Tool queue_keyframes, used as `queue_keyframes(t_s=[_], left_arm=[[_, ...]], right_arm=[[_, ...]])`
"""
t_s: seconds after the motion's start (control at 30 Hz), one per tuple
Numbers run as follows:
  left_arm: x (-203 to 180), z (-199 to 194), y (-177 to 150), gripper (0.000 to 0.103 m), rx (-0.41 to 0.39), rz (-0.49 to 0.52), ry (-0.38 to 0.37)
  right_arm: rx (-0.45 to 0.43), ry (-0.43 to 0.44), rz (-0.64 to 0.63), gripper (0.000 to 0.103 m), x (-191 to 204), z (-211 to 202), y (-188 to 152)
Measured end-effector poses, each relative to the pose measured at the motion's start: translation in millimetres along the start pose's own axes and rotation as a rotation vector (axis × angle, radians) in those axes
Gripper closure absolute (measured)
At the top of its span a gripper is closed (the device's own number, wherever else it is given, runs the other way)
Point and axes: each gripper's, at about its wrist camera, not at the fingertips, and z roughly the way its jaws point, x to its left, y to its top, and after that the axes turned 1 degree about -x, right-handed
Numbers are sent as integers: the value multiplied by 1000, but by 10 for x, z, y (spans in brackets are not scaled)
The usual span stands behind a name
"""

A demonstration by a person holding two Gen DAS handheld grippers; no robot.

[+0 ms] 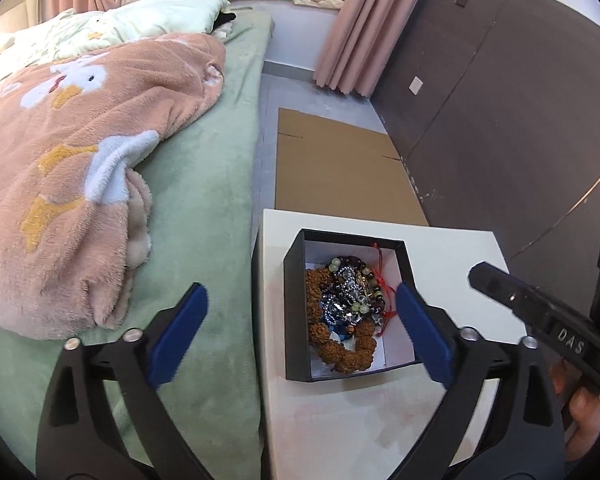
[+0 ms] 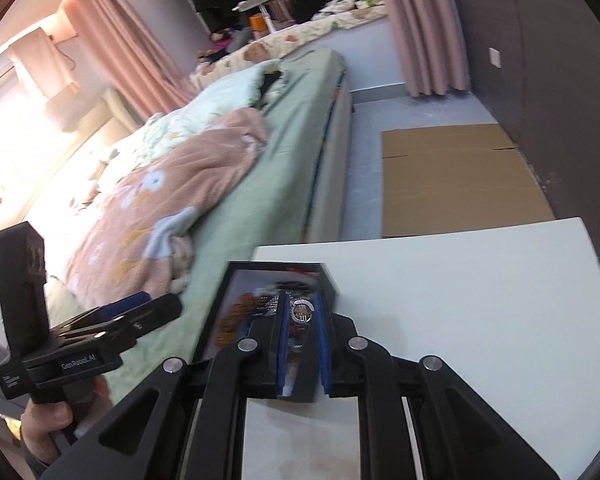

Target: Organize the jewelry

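Two grippers show over a white bench [image 1: 380, 420] that stands against the side of a bed [image 1: 212, 208] with a green sheet and a pink fleece blanket [image 1: 72, 168]. On the bench sits an open black box [image 1: 296, 312] with a white lining, and inside it lies a tangled heap of jewelry [image 1: 342, 308]: a chunky brown bead bracelet, dark and pale glass beads, silvery chain and a thin red cord. The left gripper [image 1: 300, 332] hangs over the near left side of the box with its blue pads spread wide; one pad is above the bed's edge, the other above the box's right wall, and nothing sits between them. The right gripper [image 2: 303, 344] is over the box too, its pads drawn close together, and a small silvery ring [image 2: 302, 312] shows in the narrow gap near the tips; the blur hides whether the pads press on it. A hand [image 2: 44, 432] grips the handle of the left gripper. Flat cardboard [image 1: 340, 168] lies on the grey floor beyond the bench.
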Motion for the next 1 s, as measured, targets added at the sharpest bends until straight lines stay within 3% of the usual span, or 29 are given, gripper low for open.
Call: queue_keyframes(t_s=[0.2, 0.27, 0.3, 0.33, 0.53, 0.77, 1.0], left_arm=[[101, -83, -15, 5, -4, -20, 4], [137, -112, -23, 5, -5, -27, 6], [156, -128, -28, 5, -6, -36, 8], [166, -144, -35, 5, -7, -44, 7], [121, -225, -116, 5, -6, -35, 7], [10, -438, -296, 5, -21, -17, 2], [-207, -646, -499, 5, -63, 57, 11]], right_arm=[[26, 35, -6, 87, 203, 87, -74], [41, 40, 19, 71, 209, 115, -88], [28, 43, 36, 44, 191, 92, -100], [9, 35, 43, 36, 181, 55, -117], [-26, -15, 83, 36, 28, -164, -186], [-37, -81, 96, 17, -93, -435, -386], [-59, -131, 122, 8, -176, -733, -591]])
